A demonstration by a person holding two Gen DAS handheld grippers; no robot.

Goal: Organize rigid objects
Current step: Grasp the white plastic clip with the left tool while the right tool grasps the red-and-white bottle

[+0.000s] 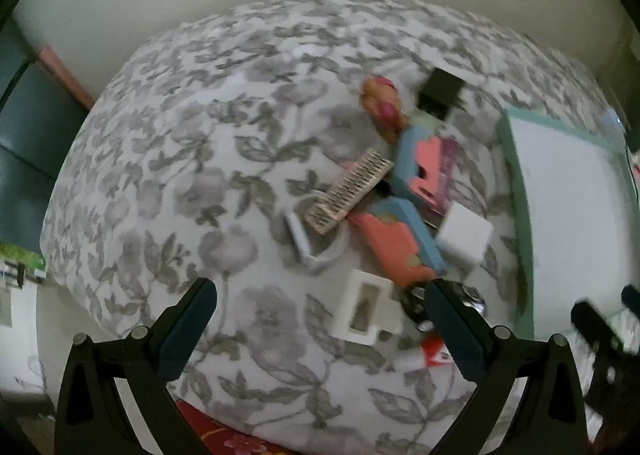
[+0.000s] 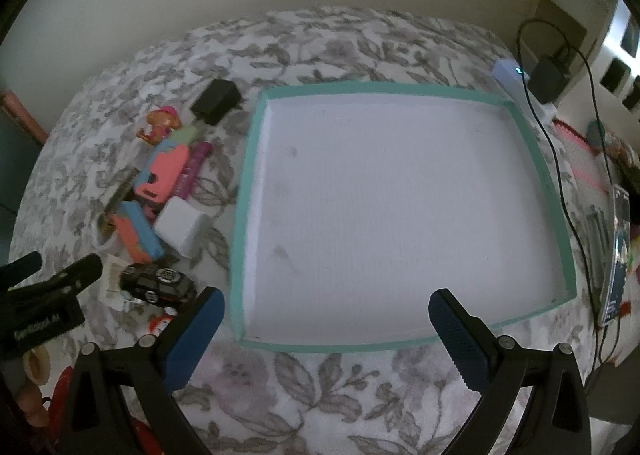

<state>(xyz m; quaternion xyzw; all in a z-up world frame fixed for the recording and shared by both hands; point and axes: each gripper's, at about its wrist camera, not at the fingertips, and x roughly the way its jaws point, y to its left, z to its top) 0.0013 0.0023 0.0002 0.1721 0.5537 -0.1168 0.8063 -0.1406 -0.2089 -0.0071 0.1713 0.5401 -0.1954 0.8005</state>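
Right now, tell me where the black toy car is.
In the right wrist view the black toy car sits low on the left, on the floral cloth, left of the teal-rimmed tray and below the white cube.

The room was dim and the light was soft. Both pictures looked a bit blurry. The round lens bent everything, with dark corners.

Teal-rimmed shallow tray (image 2: pixel 558 191), white floor, nothing in it, flat on the floral sheet. Clutter in a loose pile just left of it: black adapter (image 2: pixel 216 96), toy figure (image 2: pixel 160 126), two pink-and-blue foam pieces (image 2: pixel 162 175) (image 2: pixel 138 233), wooden comb (image 1: pixel 348 191), white cube (image 2: pixel 182 226), black toy car (image 2: pixel 158 286), white rectangular frame (image 1: pixel 366 307). A purple tube (image 2: pixel 194 169), probably a marker, leans against the upper foam piece.
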